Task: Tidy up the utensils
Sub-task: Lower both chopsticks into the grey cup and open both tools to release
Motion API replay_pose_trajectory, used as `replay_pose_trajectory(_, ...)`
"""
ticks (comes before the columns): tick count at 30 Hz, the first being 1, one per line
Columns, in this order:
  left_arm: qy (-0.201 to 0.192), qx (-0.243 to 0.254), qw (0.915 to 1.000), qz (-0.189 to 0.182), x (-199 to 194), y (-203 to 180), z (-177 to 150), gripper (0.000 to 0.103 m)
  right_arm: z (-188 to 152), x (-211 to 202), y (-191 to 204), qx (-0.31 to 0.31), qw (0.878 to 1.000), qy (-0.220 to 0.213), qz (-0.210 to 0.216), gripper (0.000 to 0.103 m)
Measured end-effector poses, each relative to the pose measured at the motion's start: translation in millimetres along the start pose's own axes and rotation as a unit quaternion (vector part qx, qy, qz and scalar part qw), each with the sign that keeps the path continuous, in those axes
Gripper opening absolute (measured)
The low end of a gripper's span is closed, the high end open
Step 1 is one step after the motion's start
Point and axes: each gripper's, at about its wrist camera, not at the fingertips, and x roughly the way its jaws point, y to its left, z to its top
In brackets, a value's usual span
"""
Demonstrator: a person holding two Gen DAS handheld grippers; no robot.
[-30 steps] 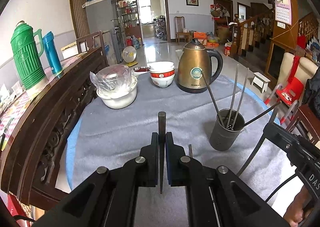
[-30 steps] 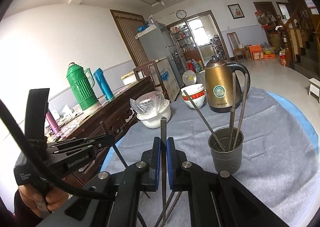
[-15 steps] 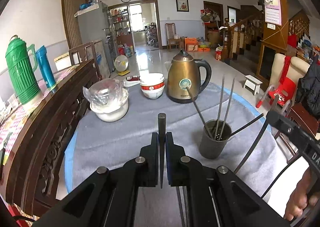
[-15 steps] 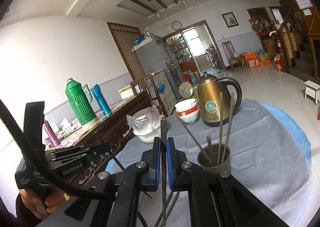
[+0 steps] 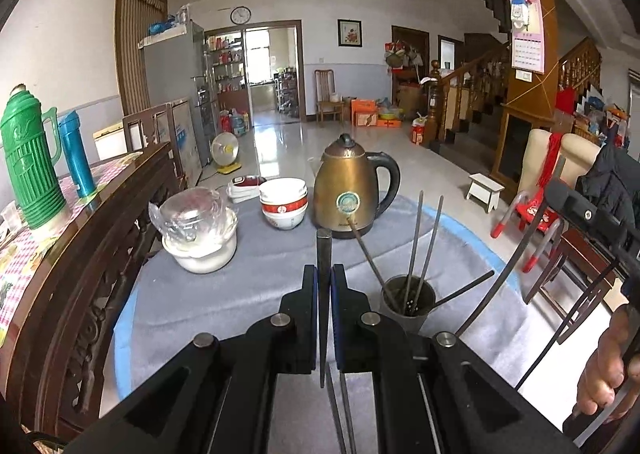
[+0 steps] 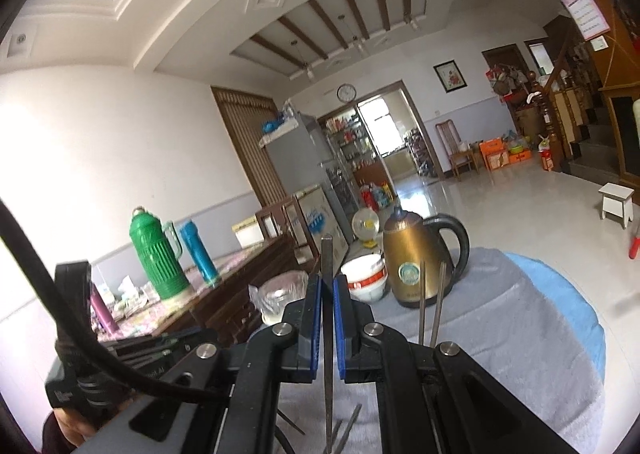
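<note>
The left claw is squeezed tight on one dark chopstick. The right claw pinches another chopstick too. Near the gold kettle on the table, a grey cup holds more sticks.

We count four chopsticks in one holder, one kettle, two flasks.

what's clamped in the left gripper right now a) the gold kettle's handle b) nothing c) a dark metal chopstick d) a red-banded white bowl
c: in the left wrist view the left gripper is shut on a dark metal chopstick that sticks up past its blue pads.
</note>
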Motion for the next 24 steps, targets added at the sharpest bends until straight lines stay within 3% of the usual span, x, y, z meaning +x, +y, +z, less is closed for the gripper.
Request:
replay_pose_trajectory(14,-0.047,0.014,0.9986,-0.02,-2.3,-26.2,40.5,0.006,32.2,5.7,-21.2,0.044,0.998,-0.048,-0.016,0.007)
replay_pose_trajectory(24,-0.072,0.013,0.9966,-0.039,10.8,-45.1,77.2,0.006,45.7,18.3,-53.3,0.068,0.994,-0.065,-0.057,0.007)
